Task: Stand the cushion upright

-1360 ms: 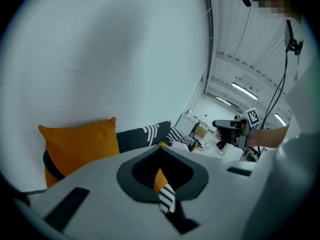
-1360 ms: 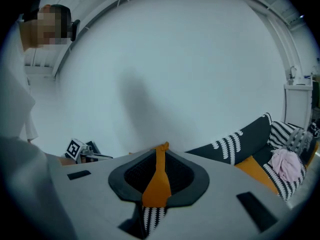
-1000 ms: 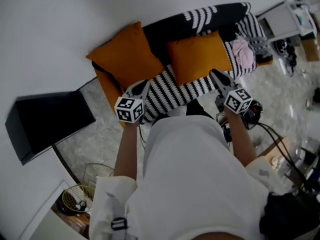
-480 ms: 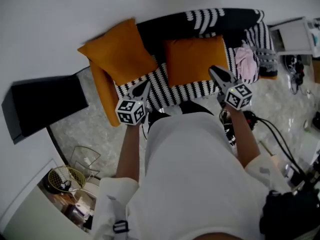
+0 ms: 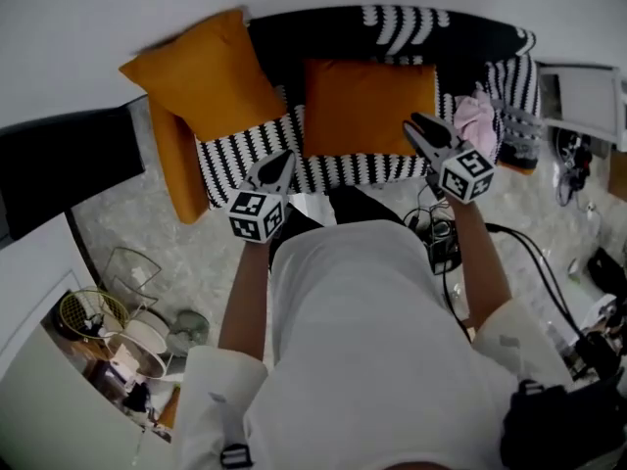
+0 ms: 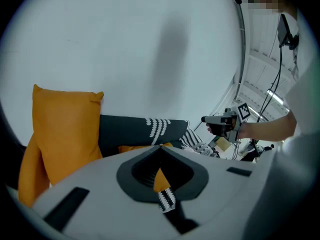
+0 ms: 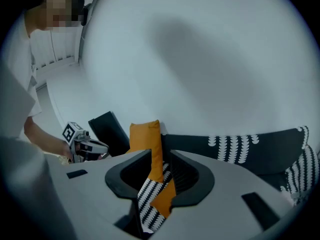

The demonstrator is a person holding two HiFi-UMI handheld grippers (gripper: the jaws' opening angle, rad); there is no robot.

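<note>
Approach step: the orange cushion point(image 5: 367, 106) lies flat on the sofa point(image 5: 313, 32) seat, upper centre. The left tongs point(image 5: 277, 164) are closed and empty. The right tongs point(image 5: 416, 130) have just been opening slightly, with nothing between them. Next move, likely: reach the cushion's edge, grip it, and tip it upright.

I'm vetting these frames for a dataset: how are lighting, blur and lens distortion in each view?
Head view: even soft light, no glare, sharp, but the fisheye bows the sofa. Left gripper view: dark round vignette, a faint shadow on the wall, the upright cushion crisp. Right gripper view: same vignette, soft shadow on the wall.
</note>
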